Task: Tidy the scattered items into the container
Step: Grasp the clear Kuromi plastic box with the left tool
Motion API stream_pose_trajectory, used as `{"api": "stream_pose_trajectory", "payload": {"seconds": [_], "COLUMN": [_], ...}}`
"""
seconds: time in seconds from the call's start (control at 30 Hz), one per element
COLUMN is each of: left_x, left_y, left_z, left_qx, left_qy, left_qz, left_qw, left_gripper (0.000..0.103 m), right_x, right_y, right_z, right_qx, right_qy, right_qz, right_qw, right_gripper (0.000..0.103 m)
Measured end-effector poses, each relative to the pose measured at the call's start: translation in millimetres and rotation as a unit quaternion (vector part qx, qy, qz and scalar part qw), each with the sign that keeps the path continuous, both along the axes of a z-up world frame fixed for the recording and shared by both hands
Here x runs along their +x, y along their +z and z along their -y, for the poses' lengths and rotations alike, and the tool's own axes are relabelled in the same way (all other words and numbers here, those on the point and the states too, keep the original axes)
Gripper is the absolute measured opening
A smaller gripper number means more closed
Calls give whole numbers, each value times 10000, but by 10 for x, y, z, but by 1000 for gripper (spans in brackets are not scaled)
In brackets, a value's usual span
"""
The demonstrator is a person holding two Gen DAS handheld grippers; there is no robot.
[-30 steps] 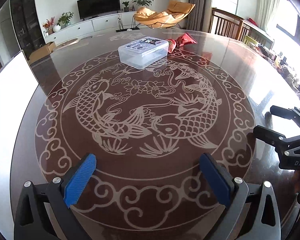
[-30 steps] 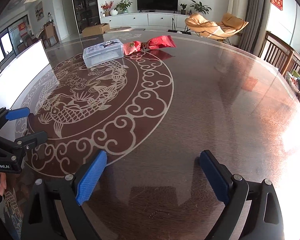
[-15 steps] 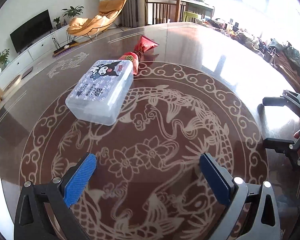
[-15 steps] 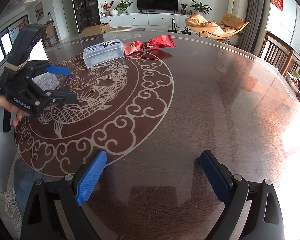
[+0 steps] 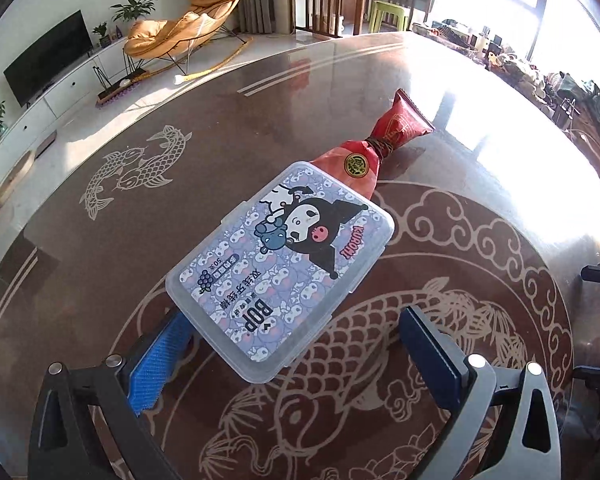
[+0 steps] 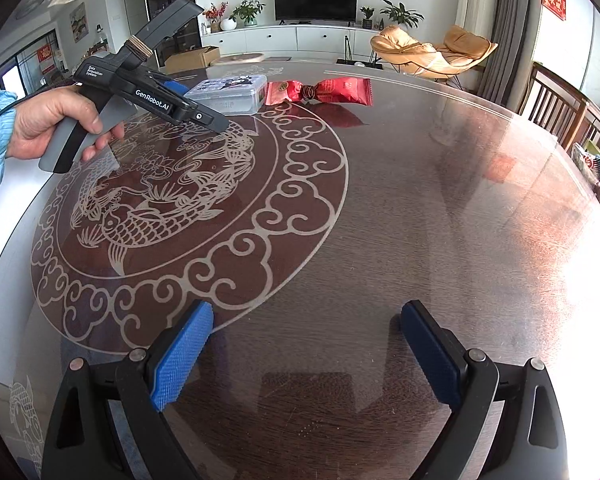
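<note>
Left wrist view: close above the lidded plastic box [image 5: 280, 264], facing 12 o'clock toward the red wrapped packet [image 5: 374, 148]. Right wrist view: low over bench [image 6: 420, 200], far back, same box [image 6: 230, 94] at 11 o'clock.

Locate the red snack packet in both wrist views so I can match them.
Left wrist: red snack packet upper centre-right, just beyond the lidded plastic box, touching its far end.
Right wrist: red snack packet top centre, far across the table, right of the box.
Shared landmark: orange lounge chair.
</note>
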State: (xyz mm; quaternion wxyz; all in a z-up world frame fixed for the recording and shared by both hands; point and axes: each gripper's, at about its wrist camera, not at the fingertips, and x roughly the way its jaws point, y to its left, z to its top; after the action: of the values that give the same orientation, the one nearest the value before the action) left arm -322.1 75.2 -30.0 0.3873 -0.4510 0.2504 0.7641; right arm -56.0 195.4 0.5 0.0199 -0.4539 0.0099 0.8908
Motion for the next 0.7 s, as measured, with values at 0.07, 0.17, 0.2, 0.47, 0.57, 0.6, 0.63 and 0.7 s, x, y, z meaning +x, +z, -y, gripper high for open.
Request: {"api": "stream_pose_trajectory", "payload": {"seconds": [0.07,0.17,0.2,0.47,0.57,0.6,0.63,0.7], "left_x": [-65,-116,-123,-247,-274,-274,-268,-263], "left_y": [18,42,51,104,83,58,44,78], "left_z": [17,-17,-35,-283,-331,-342,-348,-336], "left_qx": [-65,-143,-161,-113,70,163,241,376], "left_qy": [43,-187,-300,-720,-795,-860,-860,-678], "left_qz": [-153,-353,-399,-584,-302,-69,47,-29], "left_qw": [9999,9991,9986,9956,9964,9961,9960,9970], "left_gripper": [103,103,103,103,103,103,101,81], "right_x": [0,-2,-1,0,-1,-1,-1,0], "right_y": [0,0,0,-1,-2,-2,-2,-1], "right_z": [-1,4,2,2,2,4,4,1], "right_qx": [-3,-5,-5,-5,-6,-6,-6,-6], "right_qy": [2,2,2,2,2,2,2,2], "right_qz": [0,0,1,0,0,0,0,0], "right_qw": [10000,10000,10000,10000,10000,10000,10000,10000], "right_gripper": [96,96,96,96,96,96,96,96]}}
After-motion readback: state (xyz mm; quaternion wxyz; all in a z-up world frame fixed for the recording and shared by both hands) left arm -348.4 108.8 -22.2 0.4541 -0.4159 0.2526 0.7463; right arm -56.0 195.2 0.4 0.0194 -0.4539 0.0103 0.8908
